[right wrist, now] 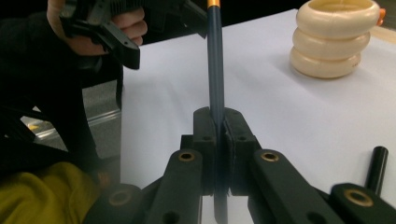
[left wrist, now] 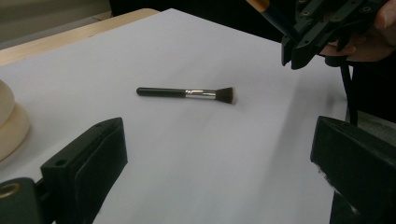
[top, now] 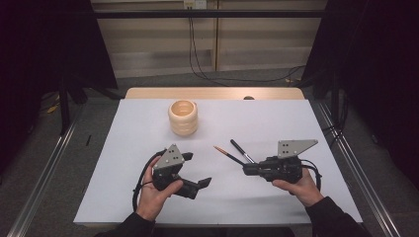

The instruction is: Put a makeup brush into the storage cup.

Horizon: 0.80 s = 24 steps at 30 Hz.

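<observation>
High view shows the right tongs (top: 245, 170) pinching a dark pencil (top: 228, 154) with an orange band, lifted off the white bench (top: 276, 118). Just beside it, a black brush (top: 241, 150) lies flat. Left tongs (top: 196, 169) are spread, holding nothing. A cream ribbed cup (top: 183, 117) stands farther back, well apart.
</observation>
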### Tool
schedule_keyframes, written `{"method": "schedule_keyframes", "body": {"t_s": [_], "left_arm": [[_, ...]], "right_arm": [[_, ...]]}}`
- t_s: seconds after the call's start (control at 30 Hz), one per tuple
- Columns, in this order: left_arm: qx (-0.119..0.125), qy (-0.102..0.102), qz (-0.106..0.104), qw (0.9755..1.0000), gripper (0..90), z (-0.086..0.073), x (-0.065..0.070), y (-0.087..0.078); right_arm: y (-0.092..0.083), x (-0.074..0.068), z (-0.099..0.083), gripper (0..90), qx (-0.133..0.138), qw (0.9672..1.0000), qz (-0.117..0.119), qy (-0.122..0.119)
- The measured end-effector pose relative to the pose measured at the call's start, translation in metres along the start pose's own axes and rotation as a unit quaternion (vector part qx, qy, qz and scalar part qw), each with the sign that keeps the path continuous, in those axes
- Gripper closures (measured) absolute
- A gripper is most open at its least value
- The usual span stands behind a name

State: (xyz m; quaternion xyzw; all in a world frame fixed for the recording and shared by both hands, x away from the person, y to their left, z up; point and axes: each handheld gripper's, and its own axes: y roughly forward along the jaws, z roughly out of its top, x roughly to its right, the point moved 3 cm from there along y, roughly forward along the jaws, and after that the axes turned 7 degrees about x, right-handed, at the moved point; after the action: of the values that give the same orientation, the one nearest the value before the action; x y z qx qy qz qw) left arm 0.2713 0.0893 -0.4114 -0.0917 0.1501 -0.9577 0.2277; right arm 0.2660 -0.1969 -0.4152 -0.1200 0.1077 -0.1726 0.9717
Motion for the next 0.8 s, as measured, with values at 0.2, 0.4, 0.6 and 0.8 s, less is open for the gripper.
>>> {"method": "schedule_keyframes", "body": {"t_s": [0.2,0.4,0.6,0.8], "left_arm": [[0.013,0.002,-0.002,0.9999,4.1,0.003,0.002,0.003],[0.024,0.003,-0.003,0.9997,4.2,0.005,0.006,0.008],[0.04,0.006,-0.019,0.999,3.6,0.009,0.012,0.015],[0.066,-0.011,-0.039,0.997,3.3,0.016,0.015,0.025]], "right_arm": [[0.001,-0.002,0.003,84.6,0.012,0.9999,0.004,-0.003],[0.006,-0.004,0.005,84.6,0.013,0.9999,0.007,-0.005],[0.009,-0.005,0.006,84.6,0.014,0.9998,0.009,-0.008],[0.009,-0.004,0.007,84.6,0.017,0.9998,0.005,-0.007]]}}
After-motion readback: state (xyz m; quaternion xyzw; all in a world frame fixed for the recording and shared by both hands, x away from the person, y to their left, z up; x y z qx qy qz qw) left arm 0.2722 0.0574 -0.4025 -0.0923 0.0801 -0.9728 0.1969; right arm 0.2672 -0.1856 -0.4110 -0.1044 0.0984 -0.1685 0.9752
